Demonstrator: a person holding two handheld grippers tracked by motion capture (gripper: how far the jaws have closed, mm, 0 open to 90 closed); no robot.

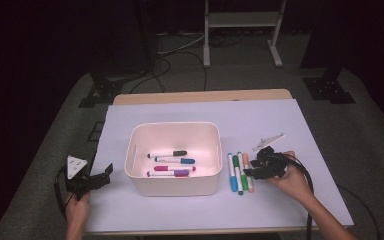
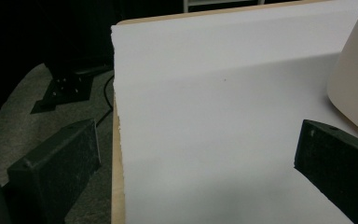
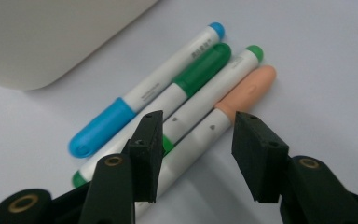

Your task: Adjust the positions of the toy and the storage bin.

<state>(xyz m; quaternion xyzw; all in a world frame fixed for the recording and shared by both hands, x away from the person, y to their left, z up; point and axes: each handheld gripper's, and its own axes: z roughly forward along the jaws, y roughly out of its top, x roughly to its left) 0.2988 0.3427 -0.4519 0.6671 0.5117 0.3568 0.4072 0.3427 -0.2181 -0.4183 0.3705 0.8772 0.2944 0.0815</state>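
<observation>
Several markers lie side by side on the white sheet, right of the white bin point(image 1: 172, 187): a blue-capped one point(image 3: 121, 112), a dark green-capped one point(image 3: 200, 70), a light green-tipped one point(image 3: 216, 86) and an orange-capped one point(image 3: 249, 86). My right gripper point(image 3: 198, 156) is low over this row point(image 1: 240, 172), jaws apart. The orange-capped marker's white barrel runs between them and neither pad presses on it. My left gripper point(image 2: 196, 140) stands open with nothing between its jaws, over the sheet's left edge point(image 1: 105, 176).
Inside the bin lie several more markers point(image 1: 172, 162) with black, blue, pink and purple caps. The bin wall point(image 2: 354, 79) stands to the right of my left gripper. A wooden table edge point(image 1: 200, 96) shows beyond the sheet. Stands and cables sit on the floor behind.
</observation>
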